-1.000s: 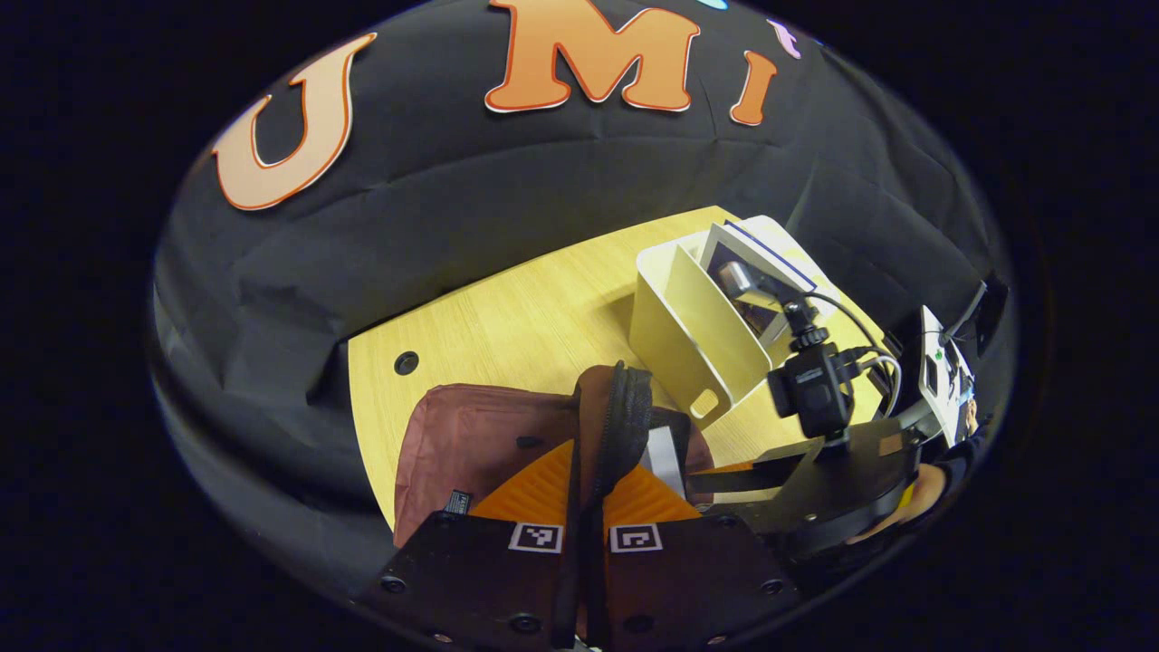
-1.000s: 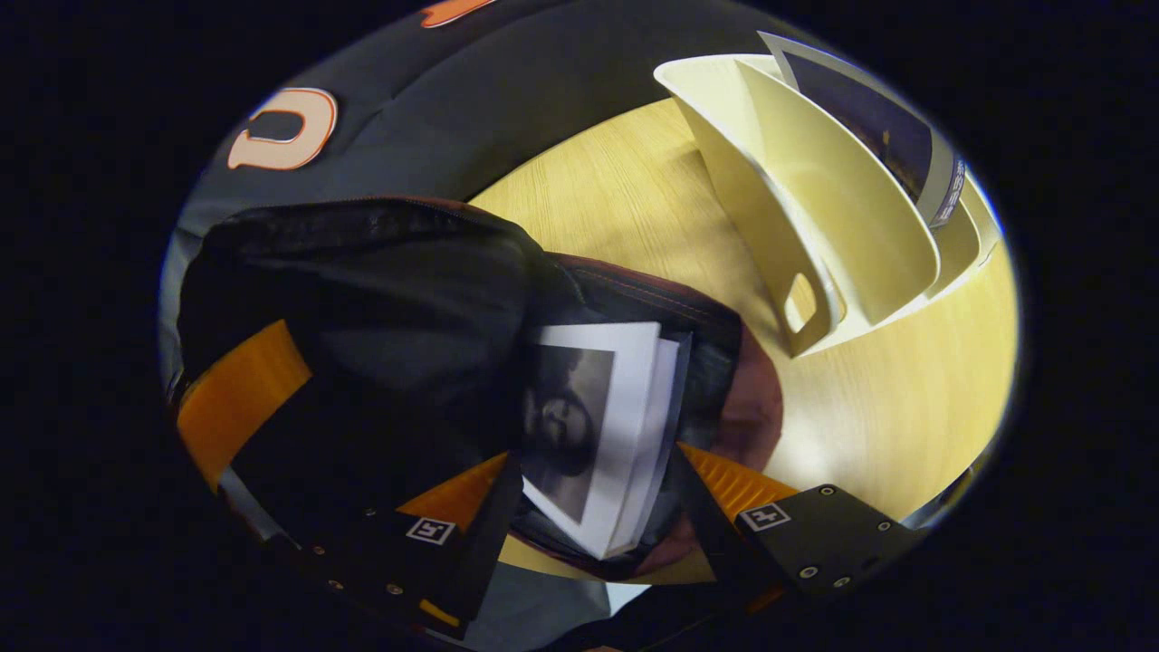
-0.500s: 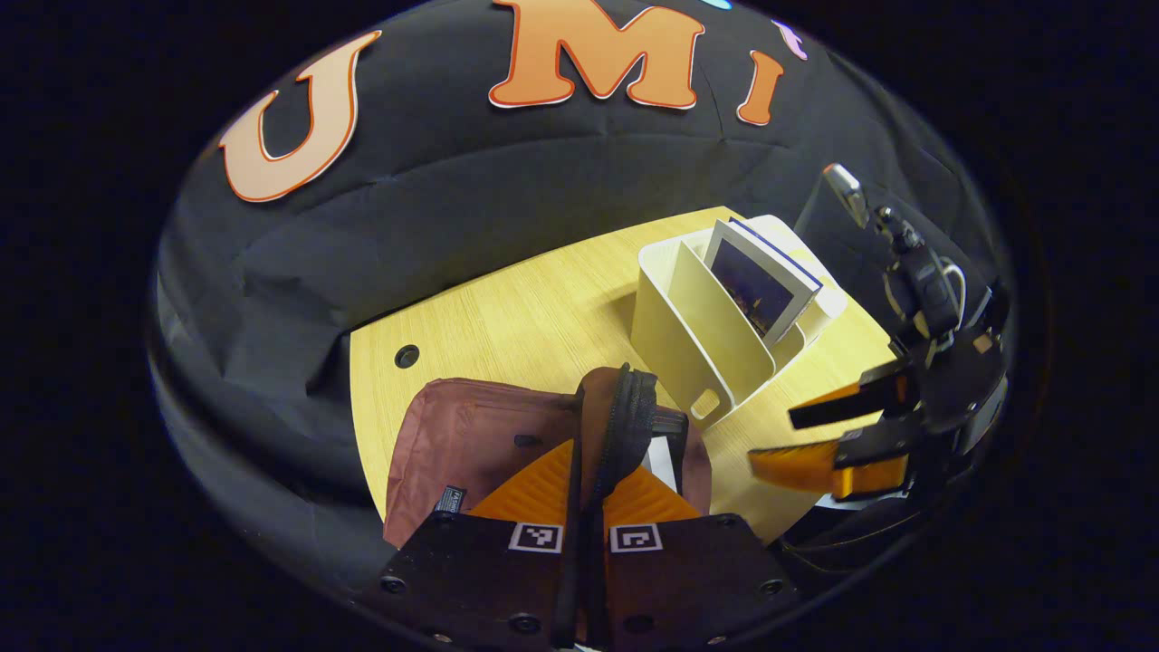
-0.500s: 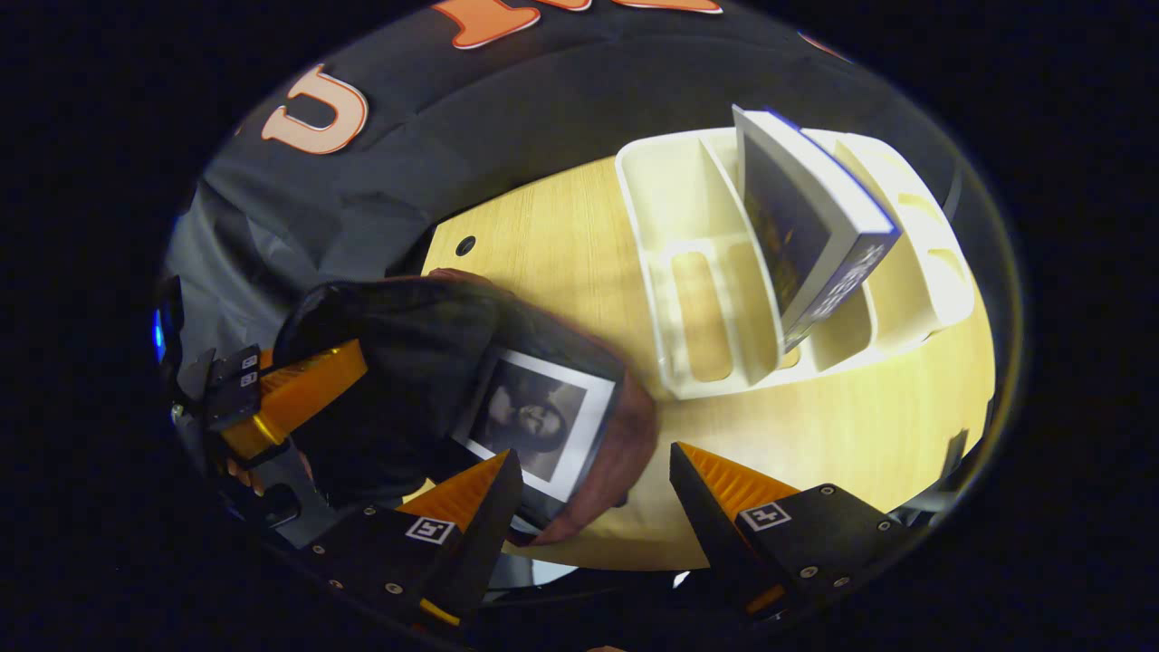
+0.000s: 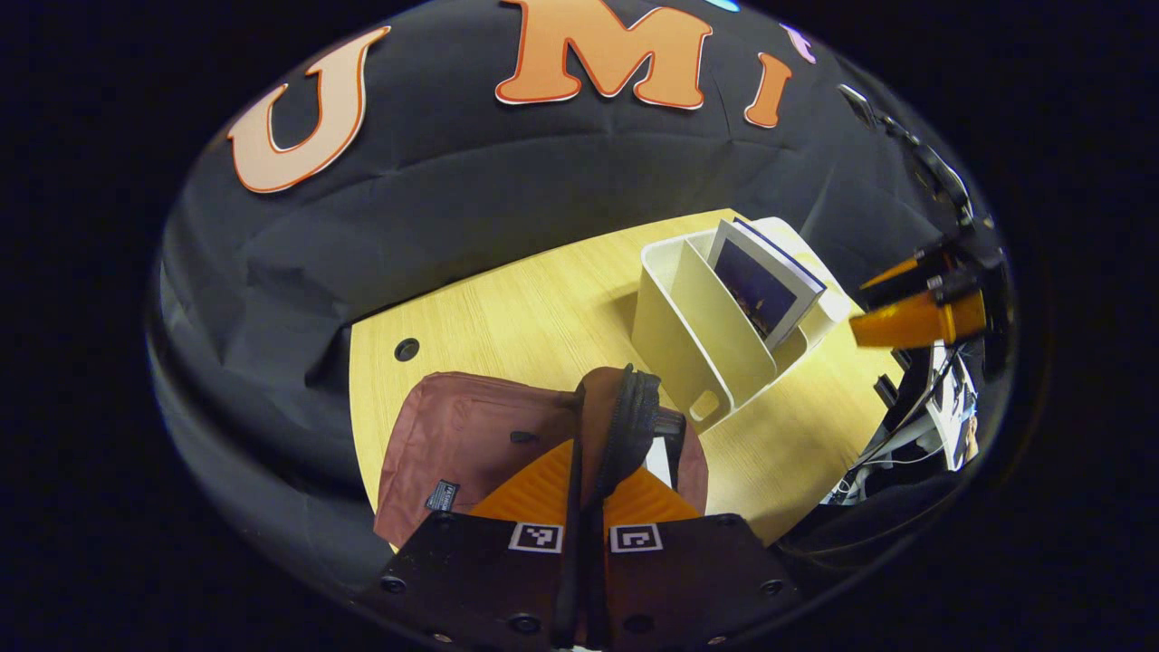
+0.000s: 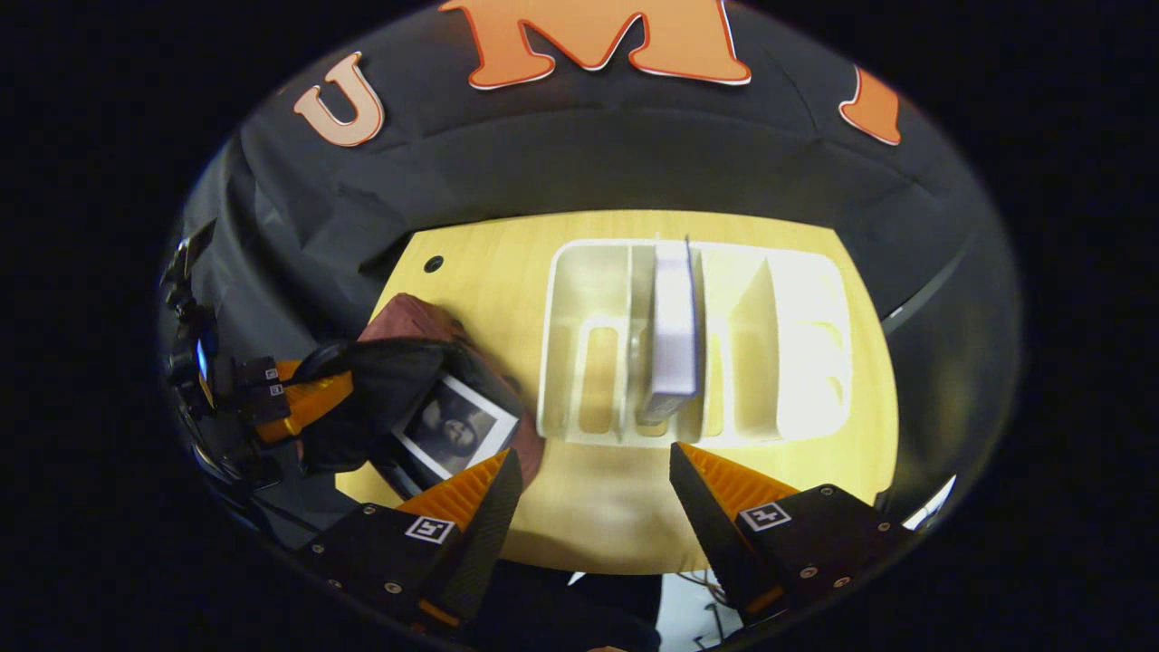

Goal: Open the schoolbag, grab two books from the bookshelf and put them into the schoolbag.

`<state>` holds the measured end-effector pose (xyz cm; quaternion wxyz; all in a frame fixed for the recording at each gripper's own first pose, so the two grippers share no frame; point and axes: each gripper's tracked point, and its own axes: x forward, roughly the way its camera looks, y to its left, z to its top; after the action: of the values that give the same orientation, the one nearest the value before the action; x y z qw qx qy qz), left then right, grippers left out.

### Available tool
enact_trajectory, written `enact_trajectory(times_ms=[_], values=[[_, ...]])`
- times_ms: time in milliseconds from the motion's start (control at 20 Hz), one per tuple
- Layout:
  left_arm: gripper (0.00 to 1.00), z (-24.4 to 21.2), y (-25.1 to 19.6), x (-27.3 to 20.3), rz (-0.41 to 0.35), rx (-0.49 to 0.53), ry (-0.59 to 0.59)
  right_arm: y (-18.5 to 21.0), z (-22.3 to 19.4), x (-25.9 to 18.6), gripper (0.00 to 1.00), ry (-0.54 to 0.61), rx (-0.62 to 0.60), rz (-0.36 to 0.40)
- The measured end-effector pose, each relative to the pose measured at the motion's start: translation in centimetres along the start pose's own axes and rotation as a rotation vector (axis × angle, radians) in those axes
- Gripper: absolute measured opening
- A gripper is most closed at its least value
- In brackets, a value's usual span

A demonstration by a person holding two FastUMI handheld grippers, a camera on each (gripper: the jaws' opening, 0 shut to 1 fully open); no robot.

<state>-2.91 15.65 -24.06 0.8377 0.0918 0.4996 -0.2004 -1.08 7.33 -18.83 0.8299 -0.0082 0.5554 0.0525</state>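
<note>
Right gripper view: the book (image 6: 674, 330) stands in the shelf (image 6: 797, 349) just ahead of the right tool (image 6: 593, 484), spread wide, empty. Left tool (image 5: 587, 493) pinches the bag (image 5: 471, 435) edge on the worktop (image 5: 534, 317).

It is a recording booth set up like a study desk: black cloth walls (image 6: 589, 163) surround a pale wooden surface (image 6: 507, 263) carrying a cream bookshelf (image 6: 797, 362) and schoolbag (image 5: 453, 435).
</note>
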Motion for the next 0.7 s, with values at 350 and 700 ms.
enact_trajectory(times_ms=[350, 700], values=[[0.05, -0.7, 0.4, -0.4, 0.017, -0.001, 0.007, -2.5, 4.6, 1.9, 0.98, 0.063, -0.064, -0.036], [0.05, -1.1, 0.8, -0.1, 0.032, -0.02, 0.019, -2.6, 4.7, 8.2, 0.98, 0.258, -0.069, -0.038]])
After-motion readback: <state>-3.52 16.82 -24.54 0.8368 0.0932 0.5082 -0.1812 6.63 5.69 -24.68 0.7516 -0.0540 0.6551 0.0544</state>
